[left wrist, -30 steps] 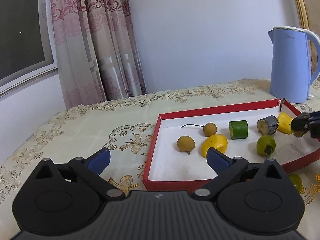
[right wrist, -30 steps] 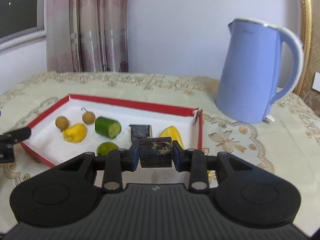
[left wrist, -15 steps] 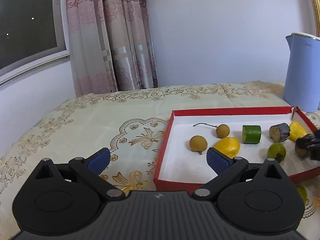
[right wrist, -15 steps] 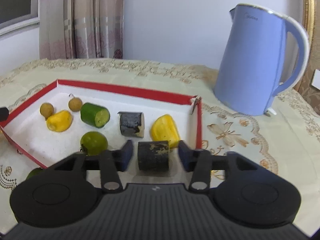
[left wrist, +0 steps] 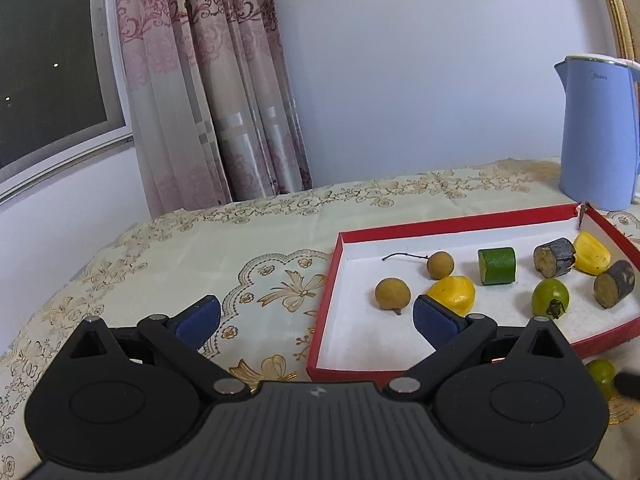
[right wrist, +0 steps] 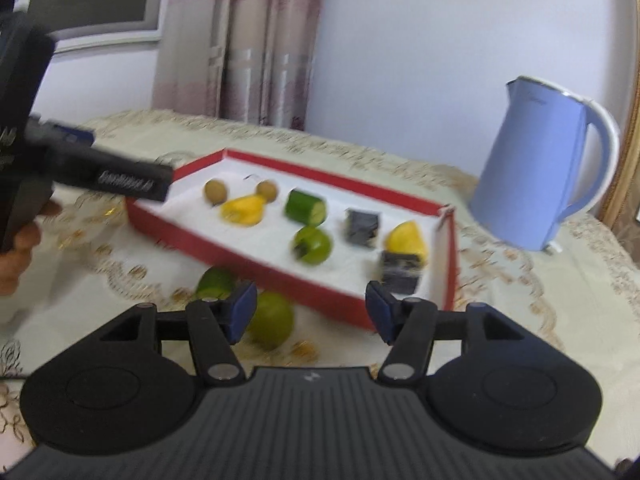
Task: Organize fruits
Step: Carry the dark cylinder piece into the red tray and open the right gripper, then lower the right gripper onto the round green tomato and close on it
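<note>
Curtains and a pale wall back the cloth-covered counter [left wrist: 240, 248], blue kettle [right wrist: 536, 168] at its far side. Fruit sits gathered inside the red tray [left wrist: 456, 222], sorted off the cloth; two green fruits [right wrist: 270, 320] lie outside, just by its near wall. Right hand-held gripper [right wrist: 308, 314] hovers spread and empty above them. Left hand-held gripper [left wrist: 316, 318] hangs level, spread wide, over the tray's corner.

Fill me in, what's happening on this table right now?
A person is sorting fruit into the red tray. Both the right gripper and left gripper are open and empty. Eight pieces lie in the tray; two green fruits sit on the tablecloth just outside its near wall, by the right gripper.
</note>
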`<state>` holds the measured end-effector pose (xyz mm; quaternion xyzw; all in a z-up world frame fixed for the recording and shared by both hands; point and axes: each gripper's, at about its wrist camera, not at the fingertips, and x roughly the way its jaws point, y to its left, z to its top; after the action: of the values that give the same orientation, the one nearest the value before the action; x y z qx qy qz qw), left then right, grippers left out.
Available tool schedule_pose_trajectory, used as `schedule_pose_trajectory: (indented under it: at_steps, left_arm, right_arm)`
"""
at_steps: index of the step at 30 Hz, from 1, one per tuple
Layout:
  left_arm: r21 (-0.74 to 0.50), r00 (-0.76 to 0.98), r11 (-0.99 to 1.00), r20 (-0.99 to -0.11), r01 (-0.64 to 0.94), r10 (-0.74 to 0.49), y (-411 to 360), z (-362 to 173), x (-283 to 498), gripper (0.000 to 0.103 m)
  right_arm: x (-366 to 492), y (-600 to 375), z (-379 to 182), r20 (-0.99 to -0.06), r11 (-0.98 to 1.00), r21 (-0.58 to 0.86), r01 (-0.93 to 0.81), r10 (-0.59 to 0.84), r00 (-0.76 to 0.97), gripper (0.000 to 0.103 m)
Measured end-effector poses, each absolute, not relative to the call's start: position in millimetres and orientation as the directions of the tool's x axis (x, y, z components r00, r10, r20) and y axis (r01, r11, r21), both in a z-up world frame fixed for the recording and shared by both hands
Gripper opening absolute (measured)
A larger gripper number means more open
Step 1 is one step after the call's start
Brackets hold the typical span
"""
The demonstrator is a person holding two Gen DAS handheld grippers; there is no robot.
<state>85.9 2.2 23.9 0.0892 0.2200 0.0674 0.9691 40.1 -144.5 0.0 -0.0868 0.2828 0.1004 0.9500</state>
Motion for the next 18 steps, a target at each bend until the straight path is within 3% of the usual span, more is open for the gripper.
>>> schedule_pose_trajectory:
  at_steps: [18]
  left_arm:
    - [0.128,0.908,0.991,-0.408,-0.046,0.095,8.7,25.3,80.6,0.103]
  right_arm:
    - [38.1,-133.8,-12.1,-0.575,0.960,-0.097,-0.261,0.159,0.802,0.053]
